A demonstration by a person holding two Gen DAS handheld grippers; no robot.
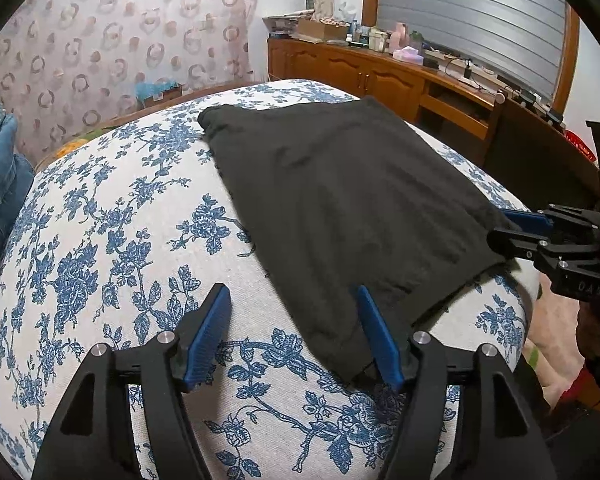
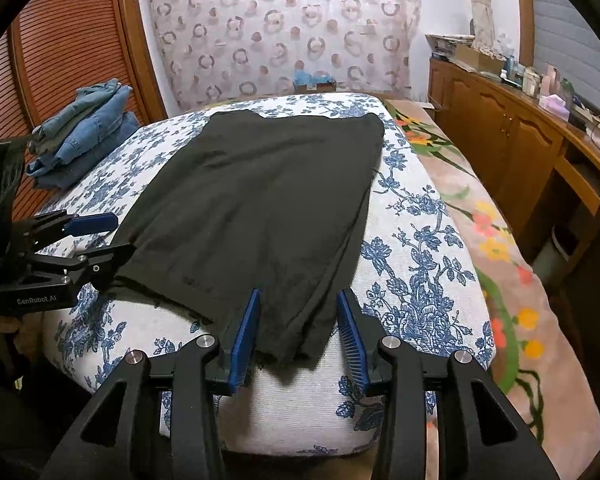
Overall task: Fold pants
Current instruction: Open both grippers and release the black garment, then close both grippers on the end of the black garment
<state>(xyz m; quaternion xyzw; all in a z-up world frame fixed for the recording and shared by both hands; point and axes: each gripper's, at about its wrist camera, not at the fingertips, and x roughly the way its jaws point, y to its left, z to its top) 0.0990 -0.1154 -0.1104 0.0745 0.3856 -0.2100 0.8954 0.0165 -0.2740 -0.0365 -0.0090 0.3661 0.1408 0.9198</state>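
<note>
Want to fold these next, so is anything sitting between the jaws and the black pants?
Nothing visible. The black pants lie flat on the floral cushion; both the left gripper and right gripper are at their near edge.

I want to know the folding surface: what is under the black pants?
The black pants lie flat on a blue floral cushion, whose print shows all around them. The cushion's part beneath the pants is covered and cannot be seen.

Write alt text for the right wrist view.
Black pants lie spread flat on a blue-floral cushion, their near hem between the right gripper's open blue pads. The left gripper sits open at the pants' left edge; folded jeans are stacked behind.
</note>
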